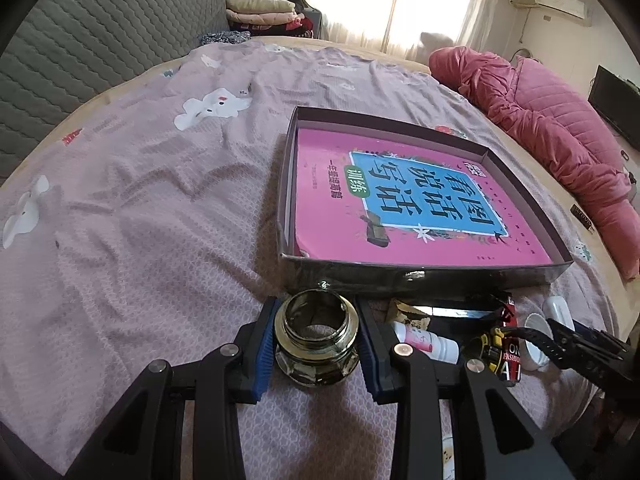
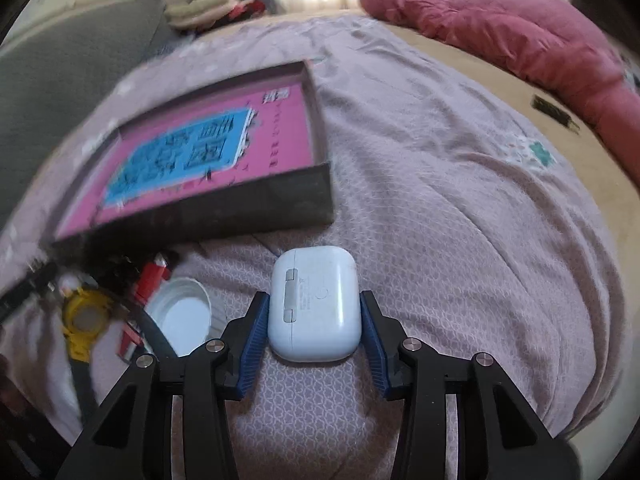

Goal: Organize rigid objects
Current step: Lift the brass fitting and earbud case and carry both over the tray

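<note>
My left gripper point(image 1: 317, 342) is shut on a small clear glass jar point(image 1: 316, 340), lidless, its blue pads pressing both sides just above the bedsheet. My right gripper point(image 2: 314, 314) is shut on a white earbud case point(image 2: 314, 304), hinge side facing the camera. Ahead lies a shallow dark box point(image 1: 424, 272) point(image 2: 256, 204) holding a pink book with a blue label point(image 1: 400, 196) point(image 2: 192, 148). The right gripper also shows at the right edge of the left wrist view, by the white case point(image 1: 558, 308).
Between the grippers sits a heap of small items: a white lid point(image 2: 184, 316) point(image 1: 534, 334), a yellow tape measure point(image 2: 84, 320), a small white bottle point(image 1: 424, 342), a red and black packet point(image 1: 510, 344). A pink quilt point(image 1: 540, 120) lies on the right, a grey headboard point(image 1: 80, 40) on the left.
</note>
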Tool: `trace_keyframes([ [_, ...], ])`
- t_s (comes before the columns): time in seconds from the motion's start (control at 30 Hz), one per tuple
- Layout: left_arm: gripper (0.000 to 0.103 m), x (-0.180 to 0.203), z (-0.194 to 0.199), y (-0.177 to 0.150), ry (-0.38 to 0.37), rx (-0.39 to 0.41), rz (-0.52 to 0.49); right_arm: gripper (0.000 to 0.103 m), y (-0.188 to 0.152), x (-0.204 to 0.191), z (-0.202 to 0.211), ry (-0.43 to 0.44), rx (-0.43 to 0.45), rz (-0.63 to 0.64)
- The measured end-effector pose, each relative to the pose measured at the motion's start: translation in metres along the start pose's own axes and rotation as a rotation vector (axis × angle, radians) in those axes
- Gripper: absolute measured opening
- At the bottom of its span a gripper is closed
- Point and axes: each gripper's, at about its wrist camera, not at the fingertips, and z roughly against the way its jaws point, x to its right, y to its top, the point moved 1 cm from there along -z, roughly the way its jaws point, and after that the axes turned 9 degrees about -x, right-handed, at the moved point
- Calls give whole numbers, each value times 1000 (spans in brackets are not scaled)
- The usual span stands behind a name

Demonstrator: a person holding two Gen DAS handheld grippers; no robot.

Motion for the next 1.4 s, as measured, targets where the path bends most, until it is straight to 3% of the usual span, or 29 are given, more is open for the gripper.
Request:
trace_keyframes([
  [0.17,36,2,6,-1,4,11,-7,49,3,0,-9,-9,-10,-7],
  [0.23,36,2,9,-2,6,17,-8,45,3,3,-9,7,-5,-9],
  [0.5,36,0,28,-3,2,55,1,45,1,21,13,115,29,-59],
  [0.9,36,3,51,-1,-41,126,-1,45,5,8,64,115,171,9],
  [1.4,36,1,55,19,-90,177,37,45,31,-2,82,96,224,30],
])
